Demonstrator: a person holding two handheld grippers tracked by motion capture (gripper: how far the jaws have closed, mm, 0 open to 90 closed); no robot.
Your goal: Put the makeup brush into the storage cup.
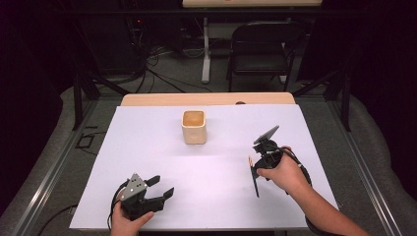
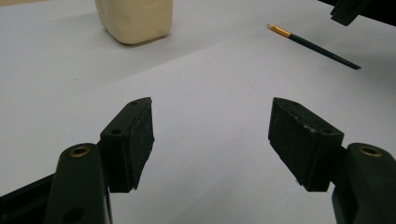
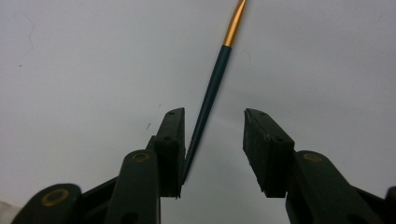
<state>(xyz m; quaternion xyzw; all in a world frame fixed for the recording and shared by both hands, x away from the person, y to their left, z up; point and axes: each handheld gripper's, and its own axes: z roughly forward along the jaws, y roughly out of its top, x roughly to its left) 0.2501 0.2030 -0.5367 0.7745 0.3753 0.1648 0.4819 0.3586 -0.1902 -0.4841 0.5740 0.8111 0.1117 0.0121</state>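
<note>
Between my right gripper's (image 3: 212, 140) jaws lies the paintbrush (image 3: 212, 88), flat on the white sheet (image 1: 162, 147), right of the cream cup (image 1: 194, 127). Its long axis runs away from the gripper, gold collar and tip far, handle end near, hugging one jaw's inner face. Jaws are parted, not yet clamping. Left gripper (image 2: 211, 135) sits spread wide with nothing in it, well apart; the right is clearly nearer. My guess: centre, then pinch the handle.
</note>
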